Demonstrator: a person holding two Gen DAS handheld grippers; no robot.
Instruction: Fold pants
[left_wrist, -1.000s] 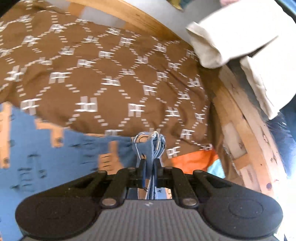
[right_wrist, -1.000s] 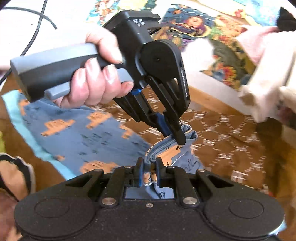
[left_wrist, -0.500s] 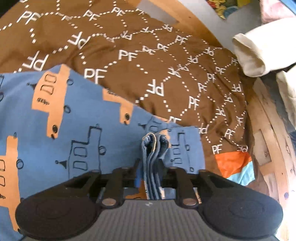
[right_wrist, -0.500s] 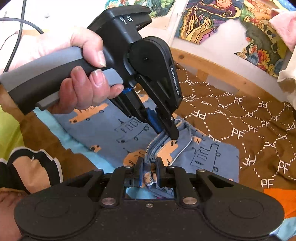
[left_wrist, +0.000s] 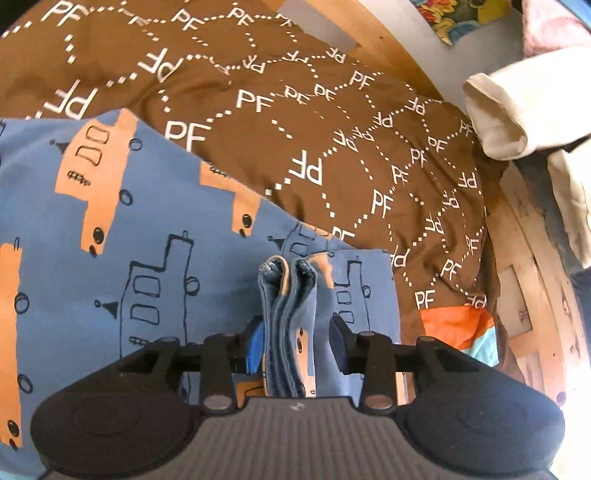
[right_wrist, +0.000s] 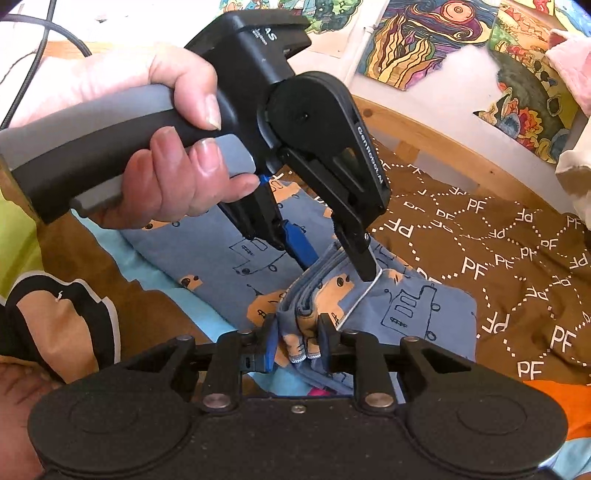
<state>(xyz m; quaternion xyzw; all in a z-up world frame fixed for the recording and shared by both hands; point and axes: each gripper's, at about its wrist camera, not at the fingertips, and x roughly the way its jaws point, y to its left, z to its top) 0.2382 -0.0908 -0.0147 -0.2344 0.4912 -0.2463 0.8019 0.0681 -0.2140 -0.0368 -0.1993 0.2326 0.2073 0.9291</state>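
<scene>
Blue pants (left_wrist: 122, 280) printed with orange vehicles lie flat on a brown "PF" blanket (left_wrist: 332, 122). A bunched stack of folded pant edges (left_wrist: 290, 321) stands between the fingers of my left gripper (left_wrist: 295, 339), whose jaws have parted and stand clear of the cloth. In the right wrist view the left gripper (right_wrist: 336, 258) hovers over the same edge of the pants (right_wrist: 417, 314). My right gripper (right_wrist: 295, 343) has jaws apart with the bunched hem (right_wrist: 299, 332) loose between them.
A wooden bed frame (left_wrist: 528, 258) runs along the right and back. Cream garments (left_wrist: 528, 107) lie at the upper right. Colourful pictures (right_wrist: 436, 40) hang on the white wall. An orange and light blue patch (left_wrist: 458, 328) lies beside the pants.
Both grippers came down to the blanket with the pant edge, laying it over the rest of the pants. Both jaws then opened and let go of the cloth.
</scene>
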